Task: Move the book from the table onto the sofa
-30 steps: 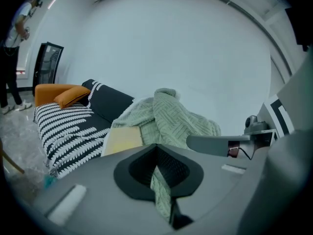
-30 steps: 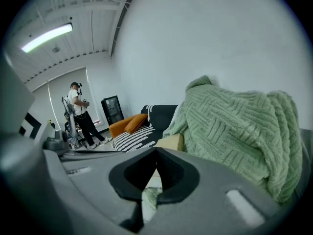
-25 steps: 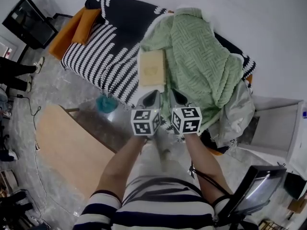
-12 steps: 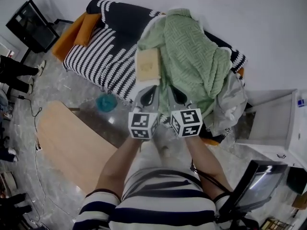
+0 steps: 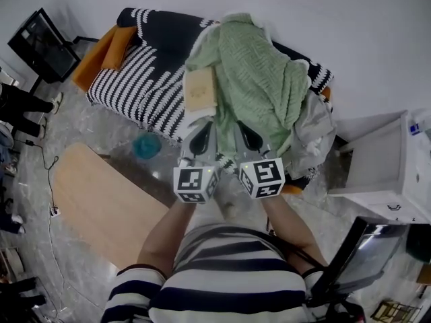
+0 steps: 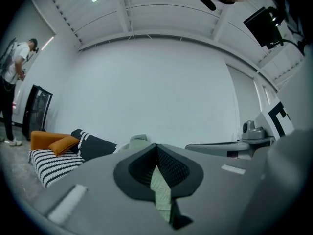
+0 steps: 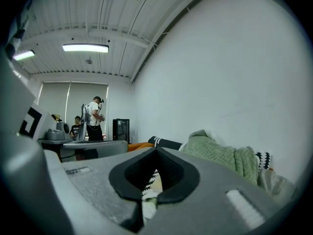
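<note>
The tan book [image 5: 200, 89] lies flat on the sofa [image 5: 145, 79], on the black-and-white striped cover beside a green blanket [image 5: 259, 79]. Both grippers are held level in front of the person's body, short of the sofa's front edge and apart from the book. The left gripper [image 5: 201, 128] is shut with nothing between its jaws; in the left gripper view [image 6: 156, 150] the pads meet and only green blanket shows beyond them. The right gripper [image 5: 242, 128] is also shut and empty, with its pads closed in the right gripper view [image 7: 156, 153].
A wooden table [image 5: 94, 200] stands at the lower left, with a teal object [image 5: 147, 145] on the floor between it and the sofa. Orange cushions [image 5: 111, 46] lie at the sofa's far left. A white cabinet [image 5: 377, 167] stands to the right. A monitor [image 5: 40, 42] and people stand at the far left.
Both grippers have drawn back from the sofa toward the person and risen, still shut. The book stays where it lay on the sofa.
</note>
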Demonstrator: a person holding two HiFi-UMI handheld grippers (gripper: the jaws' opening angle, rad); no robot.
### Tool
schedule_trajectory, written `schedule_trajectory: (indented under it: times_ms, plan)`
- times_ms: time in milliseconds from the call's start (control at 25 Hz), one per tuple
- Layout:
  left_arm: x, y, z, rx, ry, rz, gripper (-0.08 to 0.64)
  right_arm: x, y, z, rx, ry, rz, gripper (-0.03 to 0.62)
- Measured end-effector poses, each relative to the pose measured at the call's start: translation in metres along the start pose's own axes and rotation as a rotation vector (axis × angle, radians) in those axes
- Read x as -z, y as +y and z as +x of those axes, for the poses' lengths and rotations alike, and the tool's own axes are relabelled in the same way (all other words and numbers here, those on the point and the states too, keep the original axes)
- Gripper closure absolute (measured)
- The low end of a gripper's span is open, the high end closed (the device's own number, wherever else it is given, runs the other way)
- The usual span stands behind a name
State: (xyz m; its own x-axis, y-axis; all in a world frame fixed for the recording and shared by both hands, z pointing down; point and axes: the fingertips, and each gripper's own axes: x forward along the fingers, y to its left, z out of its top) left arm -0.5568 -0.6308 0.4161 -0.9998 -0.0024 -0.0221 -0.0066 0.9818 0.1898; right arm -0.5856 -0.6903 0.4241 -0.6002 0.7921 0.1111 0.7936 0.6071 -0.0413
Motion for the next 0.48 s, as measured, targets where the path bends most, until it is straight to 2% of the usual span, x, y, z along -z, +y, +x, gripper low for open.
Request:
schedule_trajectory:
  times_ms: [480]
  plan:
    - [0.013,-0.009,-0.039,-0.034,0.044,-0.011,0.555,0.001,0.020,-0.031,-0.028,-0.016,-0.012,0.594]
